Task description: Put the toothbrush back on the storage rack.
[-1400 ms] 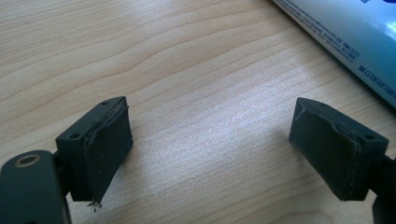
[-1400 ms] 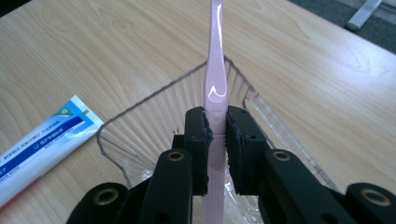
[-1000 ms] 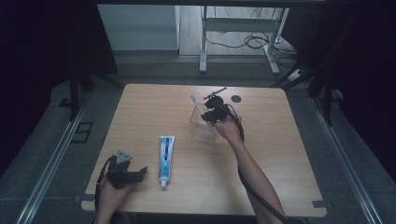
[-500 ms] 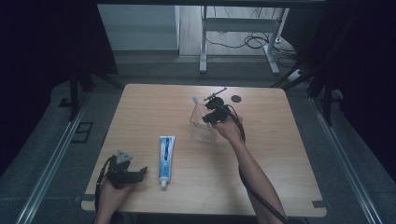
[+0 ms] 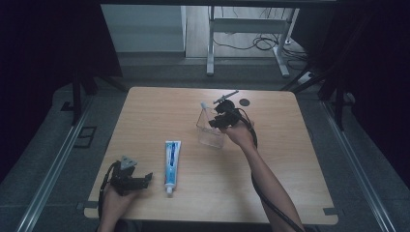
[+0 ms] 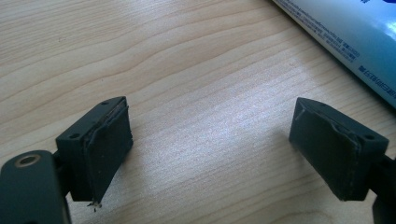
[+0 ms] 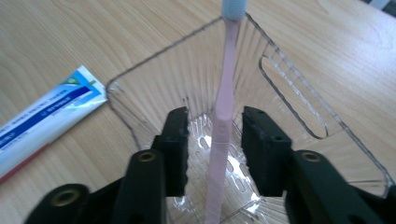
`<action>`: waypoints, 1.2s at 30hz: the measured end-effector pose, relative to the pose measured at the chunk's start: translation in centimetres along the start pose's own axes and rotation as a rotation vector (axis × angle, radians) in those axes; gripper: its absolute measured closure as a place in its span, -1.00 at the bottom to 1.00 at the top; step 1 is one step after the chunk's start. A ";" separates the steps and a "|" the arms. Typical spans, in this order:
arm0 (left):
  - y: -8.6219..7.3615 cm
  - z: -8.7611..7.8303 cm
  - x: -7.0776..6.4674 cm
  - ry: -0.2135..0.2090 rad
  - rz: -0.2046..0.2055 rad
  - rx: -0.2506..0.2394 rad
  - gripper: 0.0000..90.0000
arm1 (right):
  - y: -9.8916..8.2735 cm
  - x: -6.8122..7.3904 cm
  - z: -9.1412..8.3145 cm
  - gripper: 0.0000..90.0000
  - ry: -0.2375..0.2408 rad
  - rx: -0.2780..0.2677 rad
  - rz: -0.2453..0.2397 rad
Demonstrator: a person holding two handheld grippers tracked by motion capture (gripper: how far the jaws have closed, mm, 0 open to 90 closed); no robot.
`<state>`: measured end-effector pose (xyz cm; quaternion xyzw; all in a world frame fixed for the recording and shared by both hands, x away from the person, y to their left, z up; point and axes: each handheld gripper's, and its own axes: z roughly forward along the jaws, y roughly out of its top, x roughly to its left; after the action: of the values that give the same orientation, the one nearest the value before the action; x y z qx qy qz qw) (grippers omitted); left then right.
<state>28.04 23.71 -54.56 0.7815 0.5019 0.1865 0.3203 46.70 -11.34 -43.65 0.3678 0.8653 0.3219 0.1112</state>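
We read the step in hand as letting a pink toothbrush [image 7: 223, 98] settle into the clear plastic holder [image 7: 299, 93] at the far middle of the table [image 5: 290, 183]. The right gripper [image 7: 215, 144] hangs over the holder's mouth; its jaws have just been opening, and the handle stands between the pads with a gap on each side, no grip on it. The brush leans against the far rim, head up.

To do this well, we judge the pads should clear the handle fully before the hand lifts, and the lift should go straight up, so neither jaw drags the brush or tips the light holder. The holder's thin walls sit close around the jaws; any sideways drift risks knocking it.

The left gripper [image 6: 224, 149] rests low at the near left of the table, jaws wide apart, nothing between them, bare wood beneath. The toothpaste tube [image 5: 171, 159] lies flat just beside it, between the two hands.

Room: open wood to the right of the holder and toward the near edge. A small dark disc [image 5: 245, 102] lies behind the holder, near the far edge. The left hand sits close to the near edge.
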 end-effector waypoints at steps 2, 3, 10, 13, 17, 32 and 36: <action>0.0 0.0 0.0 0.000 0.000 0.000 -0.71 | 0.0 0.2 -0.5 0.19 0.006 -0.019 -0.013; 0.0 0.0 0.0 0.000 0.000 0.000 -0.71 | 0.0 0.3 -0.7 0.14 0.009 -0.025 -0.016; 0.0 0.0 0.0 0.000 0.000 0.000 -0.71 | -0.2 1.1 -2.1 -0.17 0.043 -0.066 -0.041; 0.0 0.0 0.0 0.000 0.000 0.000 -0.71 | -0.5 1.5 -2.6 -0.28 0.047 -0.078 -0.054; 0.0 0.0 0.0 0.000 0.000 0.000 -0.71 | -0.8 2.0 -3.3 -0.42 0.052 -0.095 -0.075; 0.0 0.0 0.0 0.000 0.000 0.001 -0.71 | -2.8 3.1 -5.6 -0.72 0.054 -0.132 -0.130; 0.0 0.0 0.0 0.000 0.000 0.001 -0.71 | -3.5 3.3 -6.0 -0.75 0.060 -0.126 -0.134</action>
<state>28.03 23.70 -54.55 0.7816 0.5019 0.1866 0.3198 39.80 -13.66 -41.09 0.2914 0.8691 0.3781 0.1296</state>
